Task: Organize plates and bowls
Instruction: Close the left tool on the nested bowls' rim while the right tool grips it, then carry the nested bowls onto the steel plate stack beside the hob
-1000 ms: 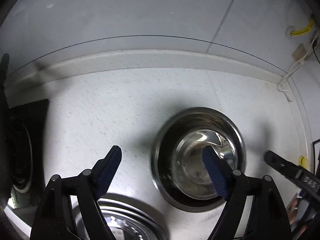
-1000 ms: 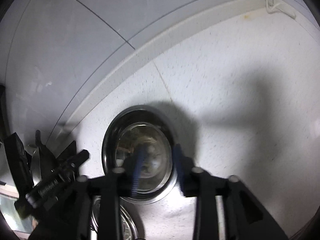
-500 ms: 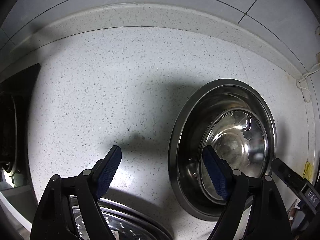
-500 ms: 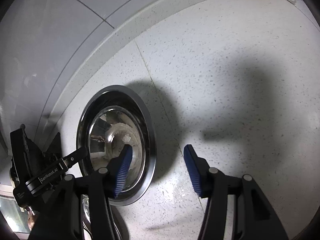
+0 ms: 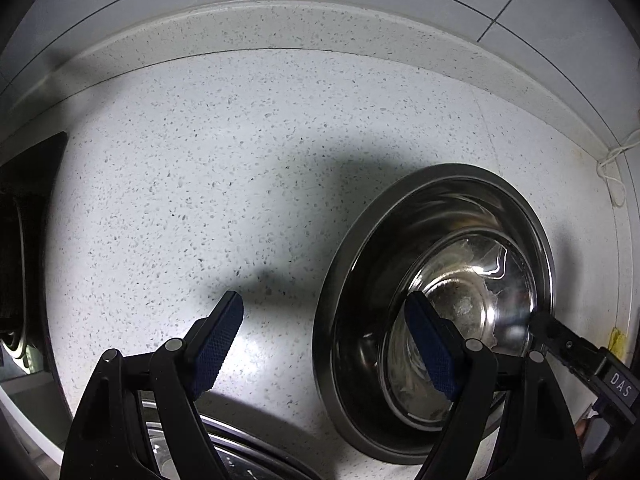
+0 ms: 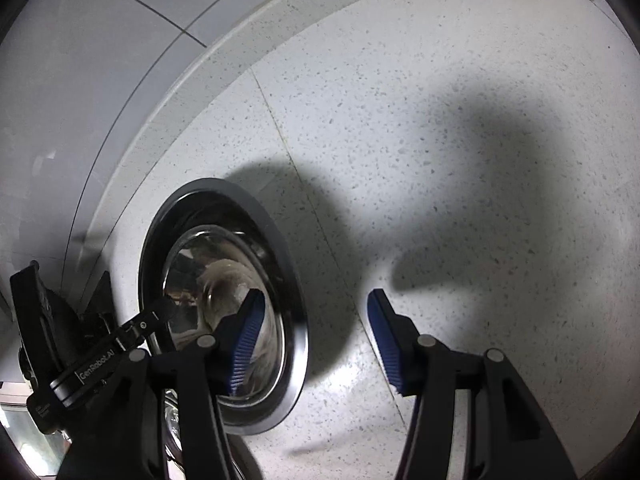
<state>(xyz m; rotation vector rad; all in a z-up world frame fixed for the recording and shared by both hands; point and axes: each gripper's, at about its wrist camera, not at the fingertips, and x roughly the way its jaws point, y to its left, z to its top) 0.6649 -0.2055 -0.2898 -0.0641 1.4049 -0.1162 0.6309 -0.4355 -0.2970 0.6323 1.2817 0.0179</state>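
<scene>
Both tools stood open over the speckled tabletop with nothing held. On the left tool, one blue ribbed pad hung over bare stone and the other over the inside of the steel bowl, so the bowl's near rim lay between the pads without either touching it. The right tool, whose pads had just been parting, straddled the opposite rim of the same bowl: its left pad sat above the bowl's hollow, its right pad above the tabletop just beside it. That bowl rested flat on the tabletop, between the two tools. It was round, polished and mirror-bright, with a wide flat lip and a deep well, and would likely be slippery to pinch. Below the left tool, at the near edge, the rim of another shiny metal dish showed, only partly in view. Judging by this, the bowl had been set down and released, while stacking or gathering the dishes seemed still to be done.
</scene>
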